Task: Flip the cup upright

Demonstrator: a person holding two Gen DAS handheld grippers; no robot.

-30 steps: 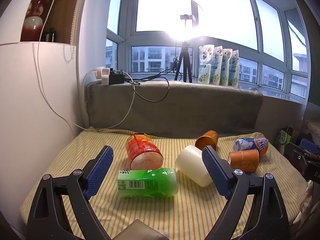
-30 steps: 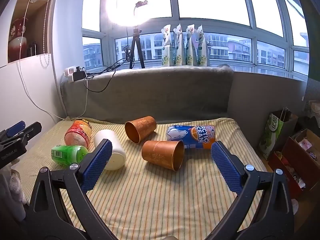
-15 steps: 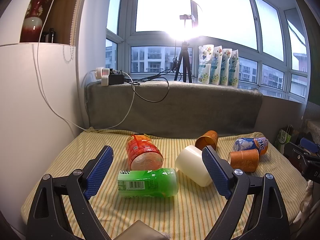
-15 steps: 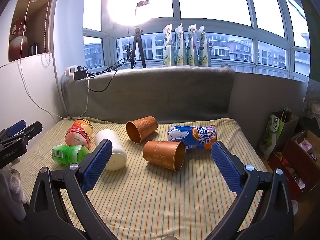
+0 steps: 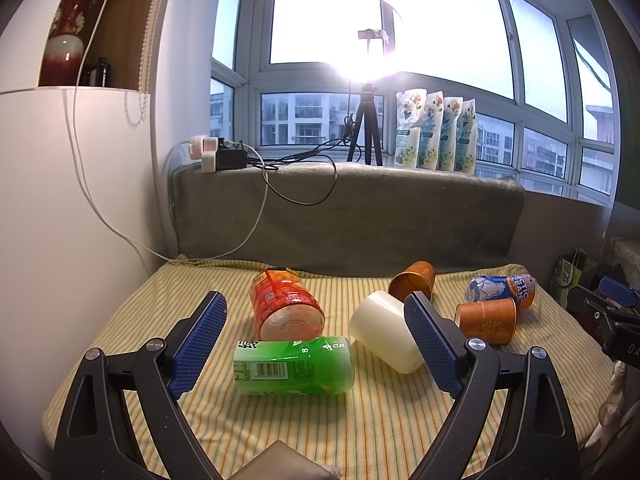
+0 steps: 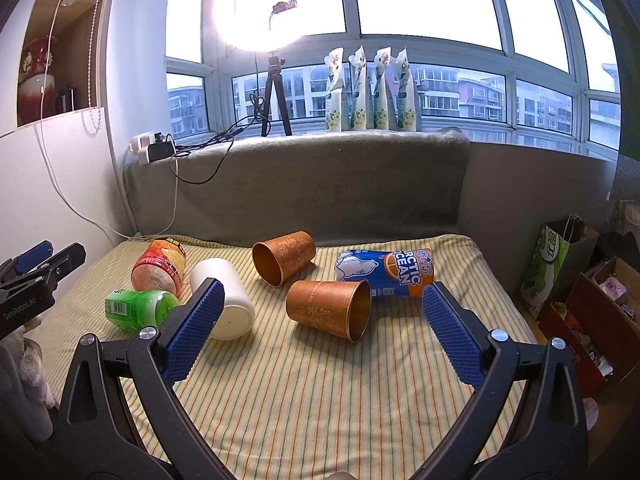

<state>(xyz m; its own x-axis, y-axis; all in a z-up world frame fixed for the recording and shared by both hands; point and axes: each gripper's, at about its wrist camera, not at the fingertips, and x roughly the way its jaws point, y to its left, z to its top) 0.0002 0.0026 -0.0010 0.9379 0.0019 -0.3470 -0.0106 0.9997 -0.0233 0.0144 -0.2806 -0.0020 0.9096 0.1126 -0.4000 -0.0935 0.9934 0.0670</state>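
Three cups lie on their sides on the striped cloth [image 6: 320, 380]. A near copper cup [image 6: 328, 309] has its mouth to the right; it also shows in the left wrist view [image 5: 486, 320]. A far copper cup [image 6: 283, 257] has its mouth toward me. A white cup [image 6: 224, 298] lies to the left; it also shows in the left wrist view [image 5: 386, 336]. My right gripper [image 6: 320, 336] is open and empty, just short of the near copper cup. My left gripper [image 5: 316, 348] is open and empty, over the green bottle [image 5: 294, 364].
An orange bottle [image 5: 284, 304] and a blue can [image 6: 386, 273] also lie on the cloth. A grey padded ledge [image 6: 296, 184] backs the cloth, with a tripod [image 6: 274, 96] and pouches on the sill. A white cabinet [image 5: 60, 220] stands left. Bags and boxes [image 6: 580, 280] stand right.
Both views have shifted only slightly; the right gripper has crept a little nearer the cups. Nothing was grasped or moved.
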